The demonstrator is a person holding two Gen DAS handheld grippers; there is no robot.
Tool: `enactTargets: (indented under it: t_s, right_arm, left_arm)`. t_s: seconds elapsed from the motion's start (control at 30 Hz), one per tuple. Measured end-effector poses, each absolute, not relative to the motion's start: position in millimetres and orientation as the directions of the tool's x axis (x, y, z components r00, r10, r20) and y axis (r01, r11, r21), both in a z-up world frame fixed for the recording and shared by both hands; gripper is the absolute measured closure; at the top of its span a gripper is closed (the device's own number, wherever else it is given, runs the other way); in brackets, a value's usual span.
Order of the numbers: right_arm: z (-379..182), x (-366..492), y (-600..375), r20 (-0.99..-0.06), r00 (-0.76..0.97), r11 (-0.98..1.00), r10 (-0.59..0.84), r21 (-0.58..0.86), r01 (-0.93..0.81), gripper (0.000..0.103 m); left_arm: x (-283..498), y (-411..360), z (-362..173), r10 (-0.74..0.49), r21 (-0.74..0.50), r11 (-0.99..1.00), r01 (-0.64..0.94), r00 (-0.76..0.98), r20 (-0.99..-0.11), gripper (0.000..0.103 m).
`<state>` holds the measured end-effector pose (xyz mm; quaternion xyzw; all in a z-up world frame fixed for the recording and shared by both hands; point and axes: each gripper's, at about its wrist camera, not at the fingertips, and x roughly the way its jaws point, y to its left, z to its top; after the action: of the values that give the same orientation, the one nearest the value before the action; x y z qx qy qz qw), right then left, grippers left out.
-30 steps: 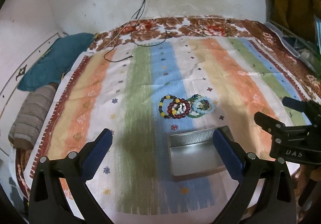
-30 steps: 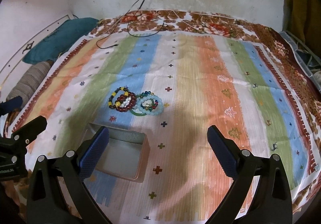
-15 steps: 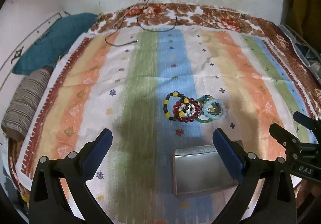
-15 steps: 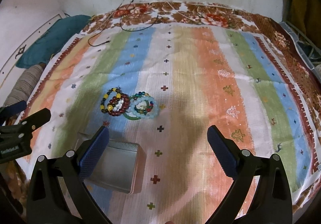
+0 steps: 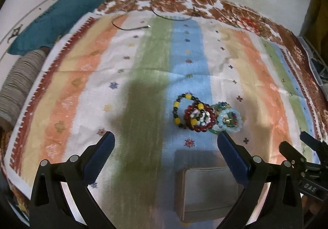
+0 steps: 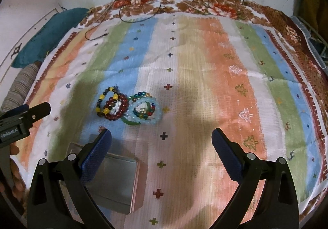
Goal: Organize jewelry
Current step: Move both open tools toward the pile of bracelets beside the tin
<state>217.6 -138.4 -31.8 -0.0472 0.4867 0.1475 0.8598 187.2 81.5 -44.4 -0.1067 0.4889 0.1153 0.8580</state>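
Observation:
Several beaded bracelets lie in a heap (image 5: pixel 207 115) (image 6: pixel 128 107) on the striped cloth: a black-and-yellow one (image 5: pixel 180 106), a dark red one (image 5: pixel 199 117), a pale blue one (image 5: pixel 229 121) and a green bangle (image 6: pixel 131 121) under them. An open metal tin (image 5: pixel 207 190) (image 6: pixel 114 179) sits just in front of the heap. My left gripper (image 5: pixel 166 157) is open, hovering short of the bracelets, its right finger (image 5: pixel 233 157) over the tin's edge. My right gripper (image 6: pixel 162 151) is open too, to the right of the tin and bracelets.
The striped cloth (image 6: pixel 225 69) covers a bed with a floral border. A black cable (image 5: pixel 131 26) trails from the wall onto the far left part. A teal pillow (image 5: pixel 55 19) and a rolled grey blanket (image 5: pixel 18 85) lie at the left edge.
Both grippers have dropped lower and moved forward, so the bracelets and tin look larger and nearer. Both stay open.

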Motion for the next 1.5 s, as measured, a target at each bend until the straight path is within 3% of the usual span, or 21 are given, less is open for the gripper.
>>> enactTargets:
  t_s: [0.53, 1.07, 1.17, 1.37, 1.5]
  right_arm:
    - [-54, 246, -128, -0.876, 0.435, 0.948, 0.207, 0.069, -0.312, 0.004]
    - [-77, 270, -117, -0.903, 0.38, 0.951, 0.2, 0.085, -0.299, 0.005]
    - [-85, 277, -117, -0.91, 0.37, 0.955, 0.186, 0.078, -0.287, 0.013]
    - [-99, 289, -119, -0.924, 0.344, 0.958, 0.169, 0.073, -0.276, 0.014]
    - [-107, 296, -118, -0.931, 0.329, 0.961, 0.159, 0.069, -0.268, 0.024]
  left_arm:
    - [224, 79, -81, 0.151, 0.041, 0.967, -0.25, 0.439, -0.885, 0.006]
    - [250, 99, -115, 0.042, -0.081, 0.956, -0.281, 0.406, -0.913, 0.006]
    - [255, 100, -122, 0.038, -0.079, 0.958, -0.275, 0.395, -0.918, 0.006]
    - [266, 99, -135, 0.053, -0.043, 0.969, -0.242, 0.375, -0.925, 0.007]
    - [272, 97, -142, 0.054, -0.03, 0.975, -0.221, 0.366, -0.929, 0.01]
